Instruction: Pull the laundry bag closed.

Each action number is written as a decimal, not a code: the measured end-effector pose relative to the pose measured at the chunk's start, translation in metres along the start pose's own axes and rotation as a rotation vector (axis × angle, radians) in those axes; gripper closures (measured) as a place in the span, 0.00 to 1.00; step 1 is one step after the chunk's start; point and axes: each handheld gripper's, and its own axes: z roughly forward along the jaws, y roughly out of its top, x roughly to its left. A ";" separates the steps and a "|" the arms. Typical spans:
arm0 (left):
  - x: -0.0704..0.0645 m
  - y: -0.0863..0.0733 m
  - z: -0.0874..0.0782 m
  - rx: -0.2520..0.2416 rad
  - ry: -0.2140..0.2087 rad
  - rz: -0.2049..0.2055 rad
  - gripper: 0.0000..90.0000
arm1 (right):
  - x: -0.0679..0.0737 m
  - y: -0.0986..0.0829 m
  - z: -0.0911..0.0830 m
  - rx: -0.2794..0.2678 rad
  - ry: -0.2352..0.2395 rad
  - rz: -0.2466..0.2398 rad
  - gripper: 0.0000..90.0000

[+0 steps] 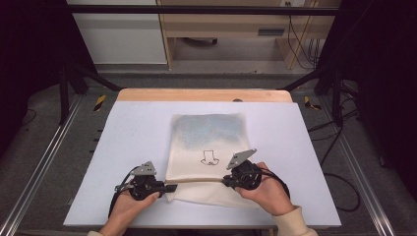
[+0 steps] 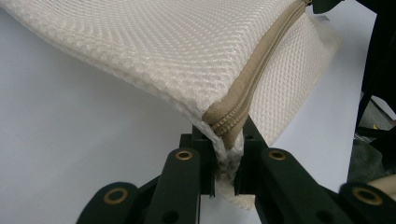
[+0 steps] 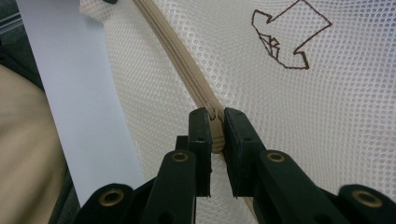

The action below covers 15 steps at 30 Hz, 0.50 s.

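Bag: cream-white mesh fabric bag [image 1: 209, 147] lying flat near the middle of the pale grey-white table mat [image 1: 128, 137], closer to the person's edge; bluish tint showing through the far half.
Zipper: tan fabric zipper [image 1: 196, 181] running crosswise along the near part of the bag, between the two grippers.
Mark: small dark outline drawing [image 1: 209, 158] on the mesh, just beyond the zipper; also clear in the right gripper view [image 3: 287, 37].
Left gripper: black two-jaw left gripper [image 2: 227, 158] held at the bag's left corner, jaws pressed together on the end of the zipper [image 2: 231, 123] and the mesh around it; corner lifted slightly off the mat.
Right gripper: black two-jaw right gripper [image 3: 213, 135] held over the right part of the bag, jaws pinching the zipper [image 3: 187, 74] at a small tan piece, apparently the slider.
Hands: left hand [image 1: 129, 204] and right hand [image 1: 268, 189] wrapped around the grippers, coming in from the near edge.
Table: light wooden tabletop edge [image 1: 204, 95] showing beyond the mat.
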 end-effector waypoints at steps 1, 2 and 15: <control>0.000 0.000 0.000 0.001 -0.001 0.000 0.91 | 0.000 -0.001 0.000 -0.005 0.003 0.000 0.91; 0.000 0.000 0.000 0.001 -0.001 -0.001 0.91 | 0.000 -0.001 0.000 -0.005 0.004 0.004 0.91; 0.000 0.000 -0.001 -0.001 0.000 -0.001 0.91 | 0.001 -0.004 -0.004 -0.009 -0.001 0.002 0.91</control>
